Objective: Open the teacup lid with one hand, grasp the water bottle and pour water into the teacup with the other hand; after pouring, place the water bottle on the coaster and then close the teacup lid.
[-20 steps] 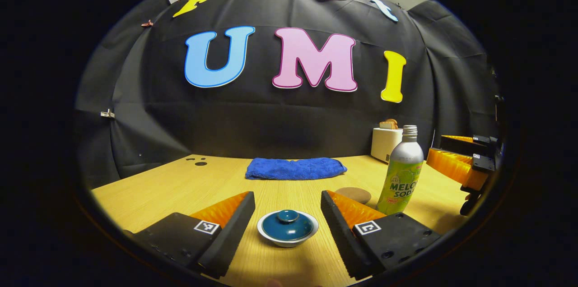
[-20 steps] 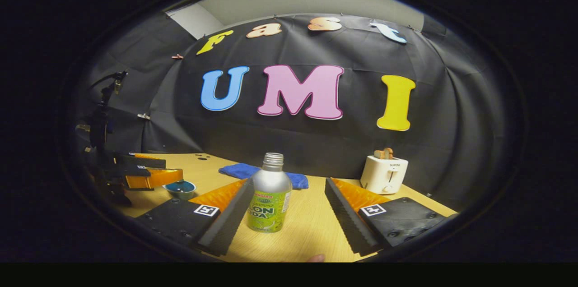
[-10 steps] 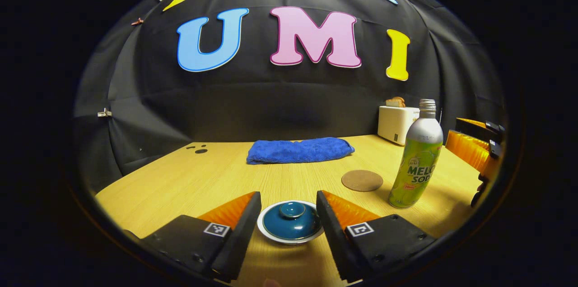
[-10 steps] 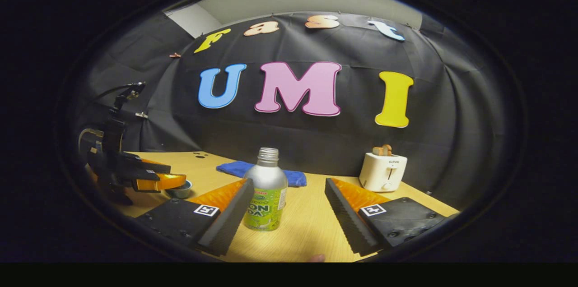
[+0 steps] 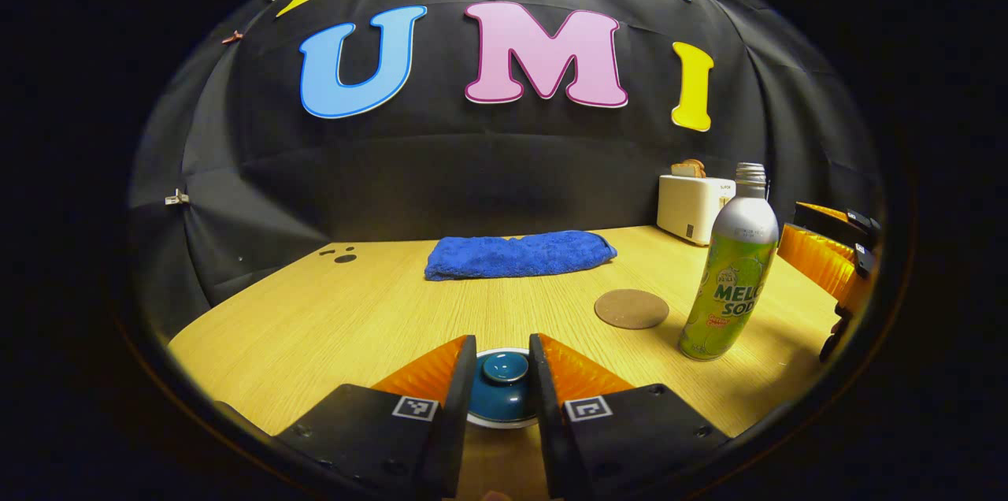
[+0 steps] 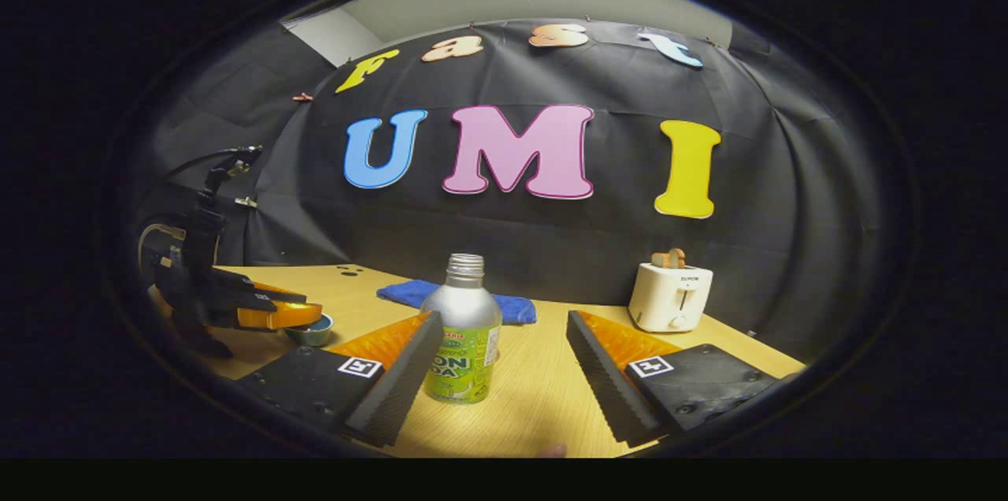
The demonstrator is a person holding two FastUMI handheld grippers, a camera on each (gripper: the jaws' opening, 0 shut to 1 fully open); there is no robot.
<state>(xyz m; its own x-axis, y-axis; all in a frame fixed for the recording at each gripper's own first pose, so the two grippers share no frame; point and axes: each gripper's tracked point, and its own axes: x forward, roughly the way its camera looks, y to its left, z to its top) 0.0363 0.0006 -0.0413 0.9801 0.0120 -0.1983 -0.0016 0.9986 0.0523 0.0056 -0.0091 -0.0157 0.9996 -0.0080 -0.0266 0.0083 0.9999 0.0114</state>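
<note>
Pale wood tabletop (image 5: pixel 331 320) runs back to the black cloth wall. At the bottom centre of the left gripper view my left gripper (image 5: pixel 504 365) has its jaws drawn in close on either side of the knob of the teacup lid (image 5: pixel 504 384); whether both pads actually press it I cannot tell. The lid sits on the teacup (image 6: pixel 311 334), low and centre in that view. I judge the glazed knob small, hard and slippery, and the lid fragile, so the hold belongs square on the knob with a straight lift.

My right gripper (image 6: pixel 504 363) stands with its jaws wide apart, and the water bottle (image 6: pixel 463 339) stands upright between them, nearer the left finger, untouched as far as I can see. Its metal body looks smooth and its neck is uncapped, so I would take it at mid-body and keep it upright.

To the lower right in the left gripper view the coaster (image 5: pixel 631 308) lies bare just left of the bottle. A blue towel (image 5: pixel 520 254) lies behind, a toaster (image 6: pixel 670 297) at the far right; neither blocks the way.
</note>
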